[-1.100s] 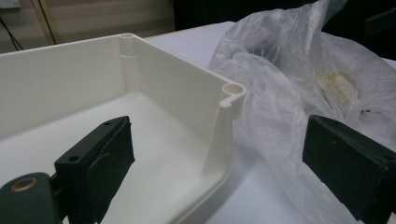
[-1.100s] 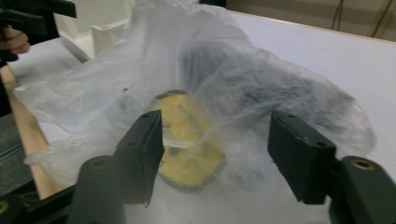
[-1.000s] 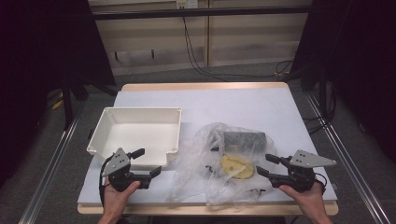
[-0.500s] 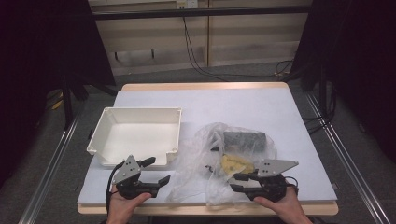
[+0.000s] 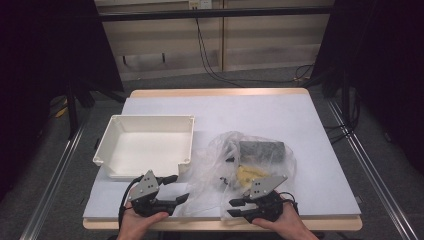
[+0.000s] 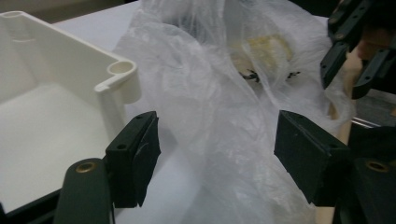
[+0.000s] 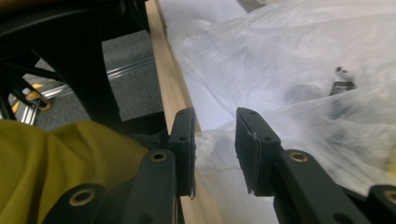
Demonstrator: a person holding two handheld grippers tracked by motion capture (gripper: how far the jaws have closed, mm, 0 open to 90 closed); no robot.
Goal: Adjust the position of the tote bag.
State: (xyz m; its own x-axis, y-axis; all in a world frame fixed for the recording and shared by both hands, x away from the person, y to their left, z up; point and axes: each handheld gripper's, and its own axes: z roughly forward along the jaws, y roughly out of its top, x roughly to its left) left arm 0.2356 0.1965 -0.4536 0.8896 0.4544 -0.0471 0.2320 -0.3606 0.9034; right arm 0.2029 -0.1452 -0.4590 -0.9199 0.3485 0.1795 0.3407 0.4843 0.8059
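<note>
White tray (image 5: 145, 145) at centre left of the high view, plain and unpatterned. Clear, whitish bag (image 5: 240, 170) at lower centre, crinkled and glossy. Inside it, a dark grey speckled block (image 5: 261, 150) and a pale yellow lump (image 5: 250, 174). Pale lavender-white desk (image 5: 240, 112), light wooden at its edge. Black on both grippers, left (image 5: 176, 189) and right (image 5: 236, 207), each topped by a grey plate. Matte black fingers (image 6: 135, 156) in the left gripper view. Mustard yellow cloth (image 7: 56, 158) at lower left of the right gripper view.
</note>
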